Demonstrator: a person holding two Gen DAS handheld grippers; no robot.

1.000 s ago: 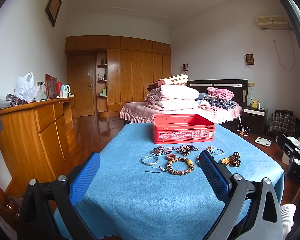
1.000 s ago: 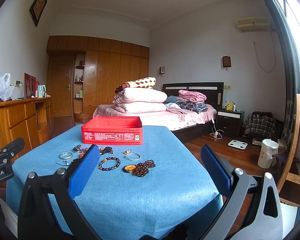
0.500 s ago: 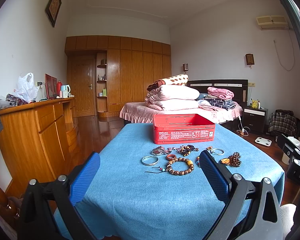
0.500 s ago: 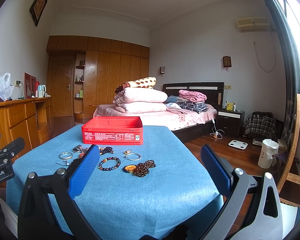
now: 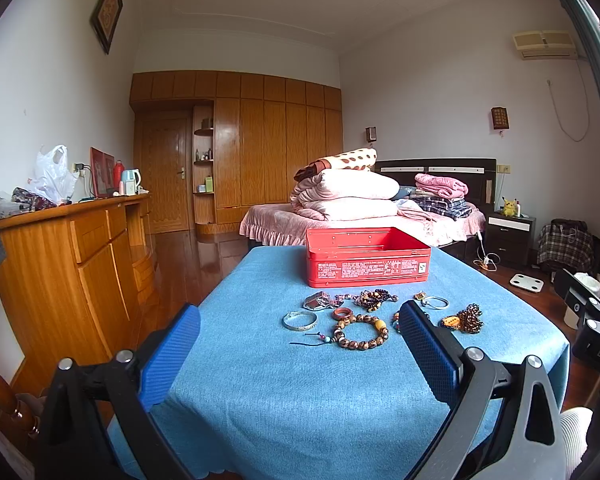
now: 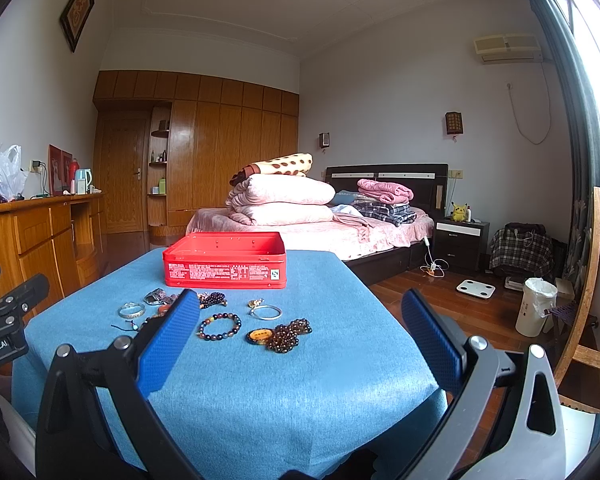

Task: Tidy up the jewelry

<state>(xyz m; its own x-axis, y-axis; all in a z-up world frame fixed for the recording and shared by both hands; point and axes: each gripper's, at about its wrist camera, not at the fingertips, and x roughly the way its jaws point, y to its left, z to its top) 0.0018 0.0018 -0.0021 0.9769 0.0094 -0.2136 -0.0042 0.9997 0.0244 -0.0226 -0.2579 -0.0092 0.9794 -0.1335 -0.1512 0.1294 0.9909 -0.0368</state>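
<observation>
Both the left gripper (image 5: 300, 320) and right gripper (image 6: 300, 312) hang wide and empty over the near table (image 5: 300, 400). Bracelets (image 5: 361, 332) lie scattered near the red tin (image 5: 365, 270), which stands farther back.

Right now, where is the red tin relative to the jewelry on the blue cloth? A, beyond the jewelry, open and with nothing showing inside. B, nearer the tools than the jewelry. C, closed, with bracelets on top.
A: the tin stands open beyond the jewelry; none shows inside.
</observation>
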